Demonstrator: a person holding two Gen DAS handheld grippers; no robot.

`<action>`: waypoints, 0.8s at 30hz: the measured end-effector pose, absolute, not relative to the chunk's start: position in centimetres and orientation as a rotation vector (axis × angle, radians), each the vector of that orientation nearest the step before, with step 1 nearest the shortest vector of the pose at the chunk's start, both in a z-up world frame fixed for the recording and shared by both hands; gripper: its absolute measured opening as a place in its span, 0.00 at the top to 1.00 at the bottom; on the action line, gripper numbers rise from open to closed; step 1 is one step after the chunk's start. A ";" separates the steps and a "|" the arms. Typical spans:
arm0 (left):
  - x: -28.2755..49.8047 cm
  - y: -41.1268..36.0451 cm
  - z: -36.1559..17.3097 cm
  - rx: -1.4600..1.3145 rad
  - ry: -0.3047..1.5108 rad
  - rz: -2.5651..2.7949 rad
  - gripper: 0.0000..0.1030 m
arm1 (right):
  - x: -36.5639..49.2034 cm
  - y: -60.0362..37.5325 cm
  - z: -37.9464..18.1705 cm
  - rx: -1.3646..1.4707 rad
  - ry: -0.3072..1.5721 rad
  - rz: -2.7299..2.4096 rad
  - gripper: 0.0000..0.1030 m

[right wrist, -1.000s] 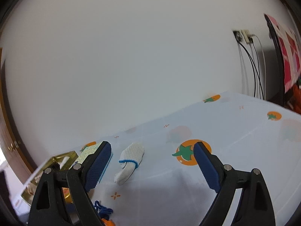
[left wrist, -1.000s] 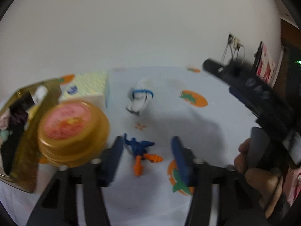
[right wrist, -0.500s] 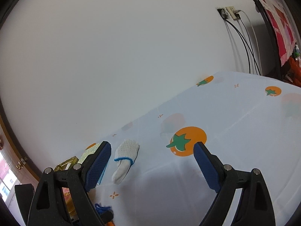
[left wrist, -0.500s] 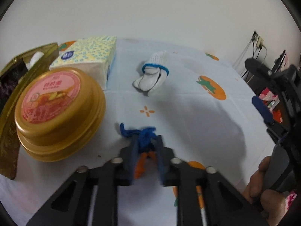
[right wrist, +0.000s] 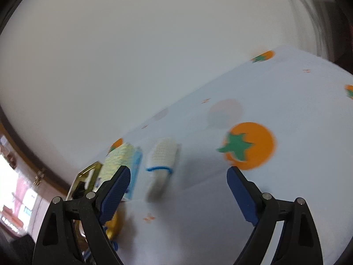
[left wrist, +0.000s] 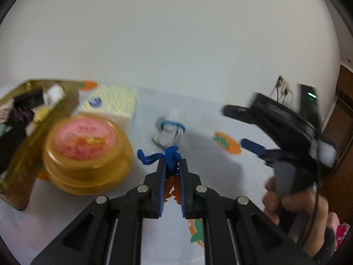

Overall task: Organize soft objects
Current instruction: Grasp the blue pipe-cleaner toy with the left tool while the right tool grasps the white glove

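Observation:
My left gripper is shut on a small blue and orange yarn toy and holds it lifted above the tablecloth. A white knit glove with a blue cuff lies on the cloth beyond it; it also shows in the right wrist view. My right gripper is open and empty, held above the table with the glove between and beyond its fingers. It shows in the left wrist view at the right.
A round gold tin with a pink label stands left of the toy. A tissue box stands behind it, and an open gold box with several items is at the far left. The tablecloth has orange tomato prints. A white wall is behind.
My left gripper closed on the yarn toy and has lifted it off the cloth. My right gripper stays open and has swung lower, toward the glove.

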State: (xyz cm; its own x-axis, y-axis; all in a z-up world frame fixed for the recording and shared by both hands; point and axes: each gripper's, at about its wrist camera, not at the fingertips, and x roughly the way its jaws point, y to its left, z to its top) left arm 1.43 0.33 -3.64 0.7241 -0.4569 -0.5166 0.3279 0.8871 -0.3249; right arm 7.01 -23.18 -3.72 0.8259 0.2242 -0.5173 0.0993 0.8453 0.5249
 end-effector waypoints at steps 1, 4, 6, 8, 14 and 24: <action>1.1 0.5 -3.4 -0.216 0.603 -0.426 0.92 | 8.4 -22.3 -3.6 0.545 0.640 0.100 0.12; 0.6 1.1 -2.9 -0.219 0.564 -0.413 0.92 | 11.9 -19.6 -4.4 0.453 0.730 0.126 0.12; 0.4 1.3 -2.8 -0.225 0.552 -0.402 0.92 | 14.1 -18.1 -5.5 0.432 0.782 0.137 0.14; 0.4 1.2 -2.7 -0.225 0.555 -0.396 0.92 | 15.5 -17.3 -6.2 0.425 0.807 0.135 0.18; 0.1 0.6 -2.7 -0.207 0.559 -0.395 0.92 | 17.6 -15.9 -7.6 0.279 0.818 0.041 0.40; 0.7 0.9 -3.0 -0.231 0.576 -0.408 0.92 | 13.1 -21.5 -6.9 0.668 0.669 0.276 0.59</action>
